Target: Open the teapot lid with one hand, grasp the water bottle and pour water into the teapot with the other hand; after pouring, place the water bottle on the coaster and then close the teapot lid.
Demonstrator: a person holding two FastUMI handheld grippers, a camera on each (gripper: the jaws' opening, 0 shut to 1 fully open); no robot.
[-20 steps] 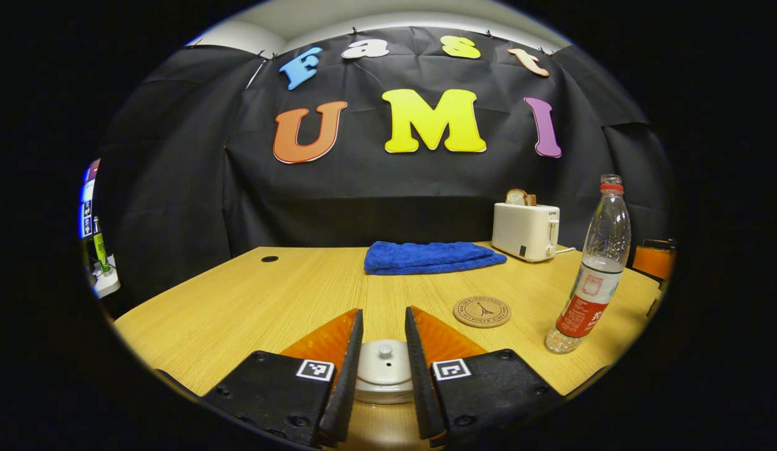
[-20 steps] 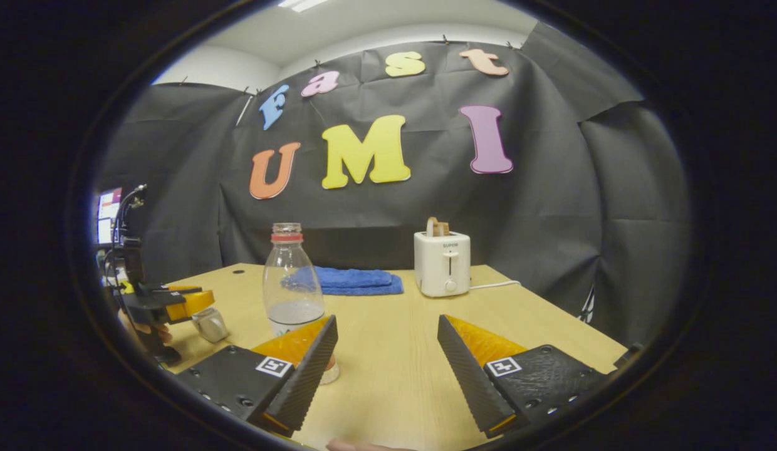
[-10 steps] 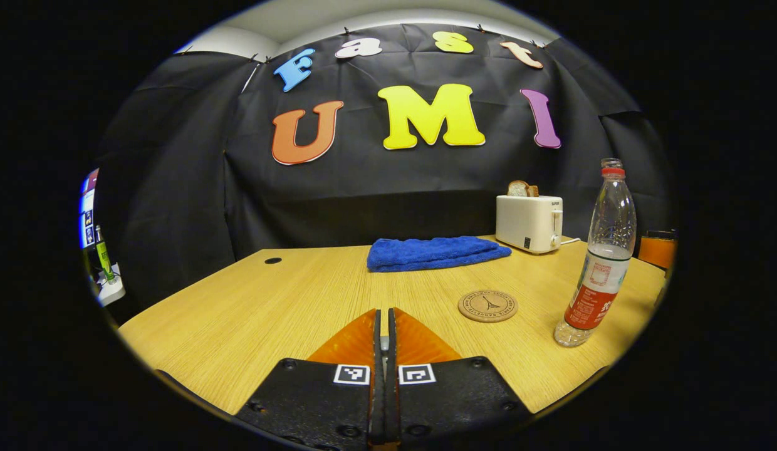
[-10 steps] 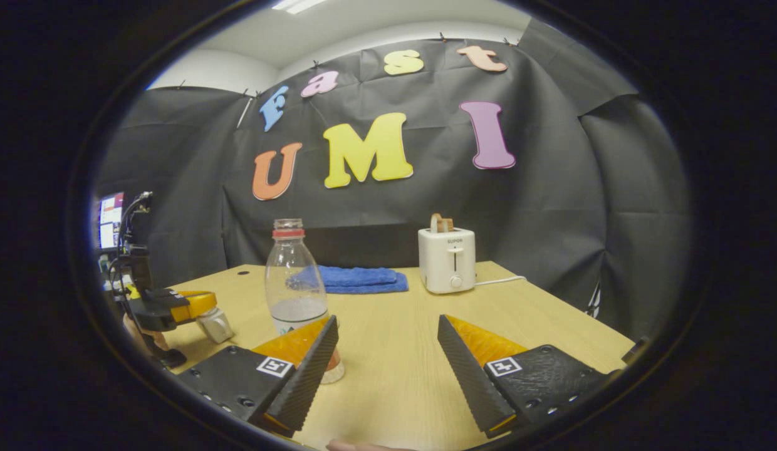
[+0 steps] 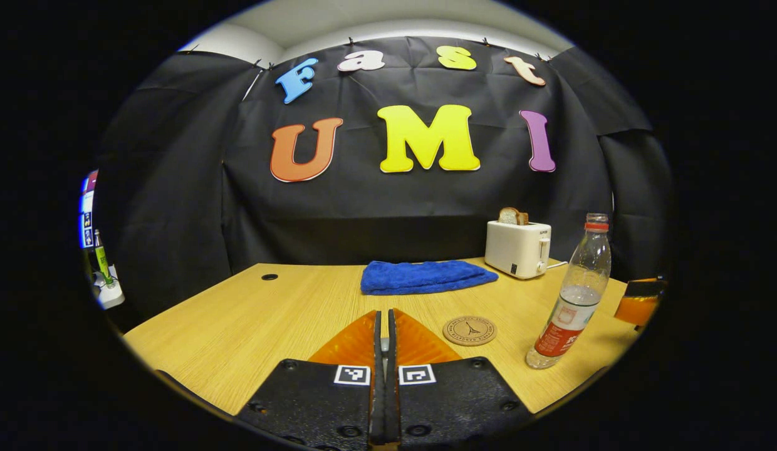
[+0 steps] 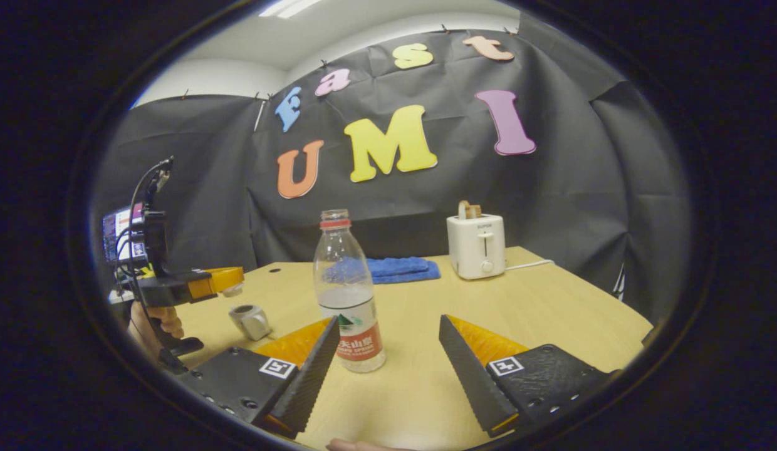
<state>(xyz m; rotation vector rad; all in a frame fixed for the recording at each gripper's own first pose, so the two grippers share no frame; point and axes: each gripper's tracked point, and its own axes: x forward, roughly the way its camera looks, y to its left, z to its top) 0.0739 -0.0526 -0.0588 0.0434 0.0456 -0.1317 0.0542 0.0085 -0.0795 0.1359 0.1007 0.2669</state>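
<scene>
Teapot lid: off the pot and held up in the air at the far left of the right gripper view. I judge the opening step done and the bottle grasp to be the step in hand.
Left gripper: fingers almost together, with only a thin sliver of something pale between them in its own view (I take it for the knob of the lid) – so it is clamped on the lid.
Teapot: small and metal, standing open on the table, below the raised lid and a little to its right.
Coaster: bare, on the table between the left gripper and the bottle.
Water bottle: upright on the table, partly filled, well apart from the teapot.
Right gripper: jaws wide apart and holding nothing; the bottle stands just ahead, nearer to its left finger, and I cannot tell whether that finger touches it.
Next move: bring the bottle to the middle between the fingers, close on the body near the label, then carry it to the open pot – keeping the lid high and clear.
</scene>
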